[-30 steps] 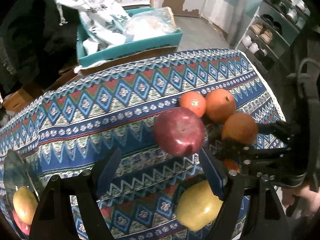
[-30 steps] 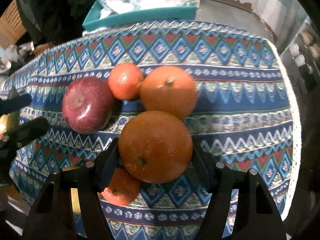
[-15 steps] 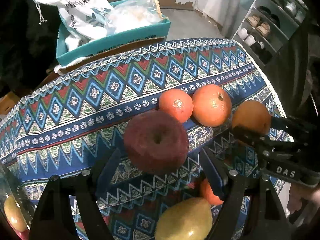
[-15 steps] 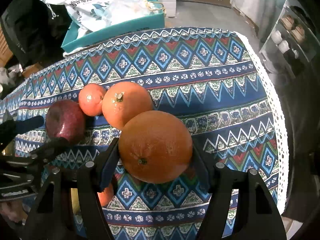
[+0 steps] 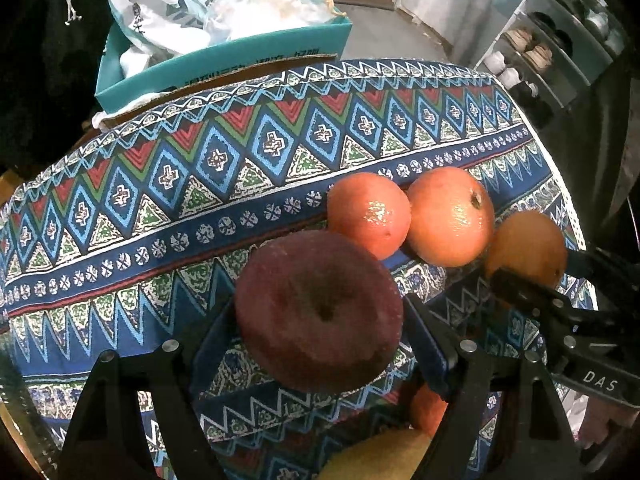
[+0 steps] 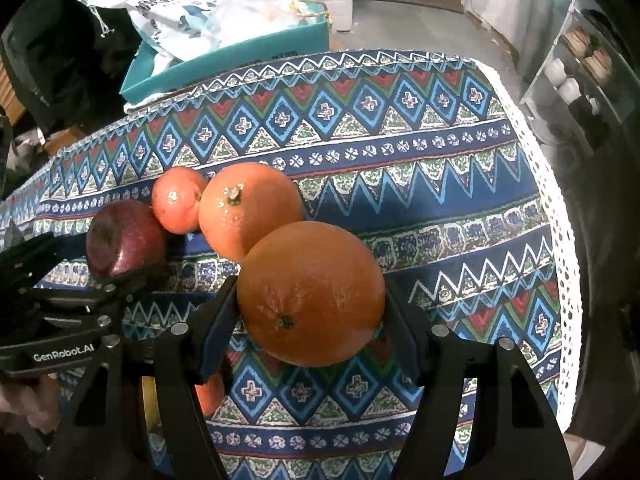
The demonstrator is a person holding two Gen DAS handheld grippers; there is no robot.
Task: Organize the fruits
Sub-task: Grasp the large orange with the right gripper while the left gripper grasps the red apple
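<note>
A dark red apple [image 5: 320, 316] lies on the patterned tablecloth [image 5: 200, 168]. My left gripper [image 5: 320, 302] is open and straddles it, a finger close on each side. My right gripper [image 6: 311, 284] is shut on a large orange [image 6: 310, 292], held just right of the pile. That same orange [image 5: 524, 244] shows at the right edge of the left wrist view. Behind the apple sit a small tangerine [image 5: 368, 212] and another orange [image 5: 450, 216], touching each other. A small orange [image 5: 428, 408] and a yellow-green fruit [image 5: 380, 456] lie nearer me, partly hidden by the fingers.
A teal box [image 5: 224, 60] full of white bags stands beyond the table's far edge. The cloth's lace border [image 6: 560, 248] marks the right edge, with a shoe shelf [image 5: 560, 44] past it. Bare cloth stretches to the left and far side of the fruit.
My left gripper has come down and shifted until the apple, earlier by its right finger, sits between both fingers. My right gripper has carried its orange to the right of the pile.
</note>
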